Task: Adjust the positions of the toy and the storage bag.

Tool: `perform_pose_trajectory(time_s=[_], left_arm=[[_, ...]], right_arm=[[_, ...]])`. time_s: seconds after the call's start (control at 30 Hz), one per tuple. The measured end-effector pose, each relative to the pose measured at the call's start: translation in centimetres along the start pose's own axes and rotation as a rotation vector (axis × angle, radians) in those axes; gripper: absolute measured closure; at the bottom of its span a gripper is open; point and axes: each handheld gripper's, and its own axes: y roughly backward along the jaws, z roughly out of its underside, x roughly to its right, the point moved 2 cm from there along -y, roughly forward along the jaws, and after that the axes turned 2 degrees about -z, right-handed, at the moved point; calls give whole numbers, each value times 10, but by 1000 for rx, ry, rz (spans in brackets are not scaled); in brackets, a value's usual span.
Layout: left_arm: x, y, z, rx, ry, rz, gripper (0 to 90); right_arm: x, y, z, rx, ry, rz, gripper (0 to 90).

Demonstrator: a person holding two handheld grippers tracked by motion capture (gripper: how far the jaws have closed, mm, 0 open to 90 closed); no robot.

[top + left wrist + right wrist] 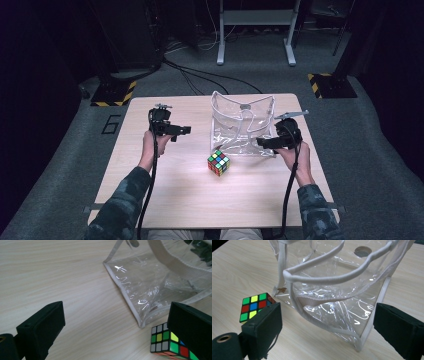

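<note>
High view. A person's two forearms in camouflage sleeves enter from the bottom edge over a light wooden table (165, 210). The left gripper (181, 131) is held above the left half of the table, its jaws pointing right toward the middle; whether they stand apart cannot be told at this distance. The right gripper (265, 142) is held at the near right corner of a clear plastic bag (242, 127), jaws pointing left, close against the bag's front wall. The bag stands upright with its mouth open upward, on the far centre-right of the table. A puzzle cube (219, 162) with coloured squares lies on the table just in front of the bag's near left corner, between the two grippers.

Left gripper view. The two black jaws stand wide apart with bare table between them and nothing clamped. The bag's (150, 285) lower corner with its white seam lies ahead to the right. The cube (165, 341) sits at the lower right, just beside the bag's corner and partly covered by the right-hand jaw.

Right gripper view. The jaws stand wide apart and hold nothing. Between and beyond them rises the bag (332, 302), its white-trimmed rim and handle loops sagging across the open mouth. The cube (253, 306) rests on the table to the left, just beside the bag's corner and just behind the left-hand jaw.
</note>
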Motion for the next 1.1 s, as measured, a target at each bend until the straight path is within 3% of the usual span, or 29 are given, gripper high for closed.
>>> perform_pose_trajectory(time_s=[0.3,0.47,0.73,1.1], left_arm=[[16,-3,-20,25,4,31,17],[24,-8,-30,14,-5,46,19],[39,-11,-49,37,-26,67,18],[54,-14,-71,73,-2,95,25]], right_arm=[[1,1,-12,8,-13,9,83],[1,3,-18,16,-23,13,83],[2,0,-26,20,-31,25,87],[2,-1,-41,22,-31,37,97]])
